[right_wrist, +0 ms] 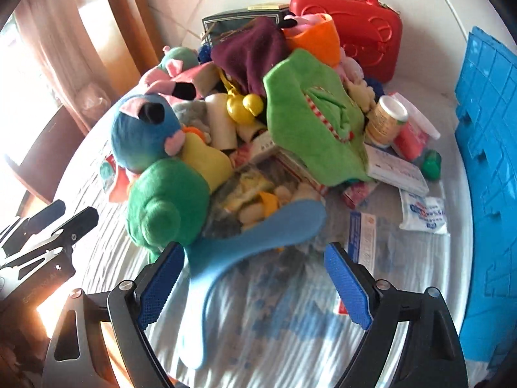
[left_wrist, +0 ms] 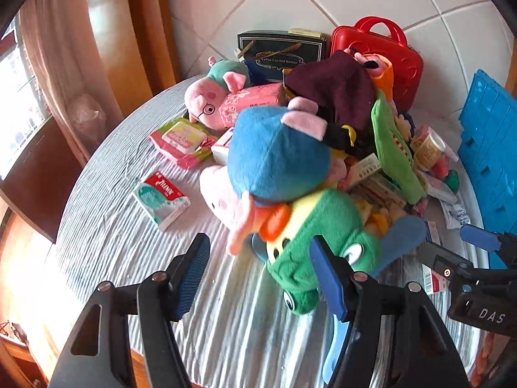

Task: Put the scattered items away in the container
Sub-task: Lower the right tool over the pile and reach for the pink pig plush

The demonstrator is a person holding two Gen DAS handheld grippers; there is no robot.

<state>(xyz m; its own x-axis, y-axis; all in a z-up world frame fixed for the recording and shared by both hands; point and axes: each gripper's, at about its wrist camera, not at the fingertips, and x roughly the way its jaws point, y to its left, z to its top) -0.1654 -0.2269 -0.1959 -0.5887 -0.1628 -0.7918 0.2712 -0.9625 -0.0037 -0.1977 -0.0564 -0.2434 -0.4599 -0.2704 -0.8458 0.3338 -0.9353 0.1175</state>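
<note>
While angled down over the toy pile (left_wrist: 290,148), each gripper (left_wrist: 258,274) (right_wrist: 255,278) gapes wide, empty.

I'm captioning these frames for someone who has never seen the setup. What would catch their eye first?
A heaped pile of plush toys and small packets fills the middle of the cloth-covered table, with a blue-headed plush and a green plush frog nearest the cameras. Behind the pile, a red carry case stands against the tiled wall, and a blue crate lines the right edge.
</note>
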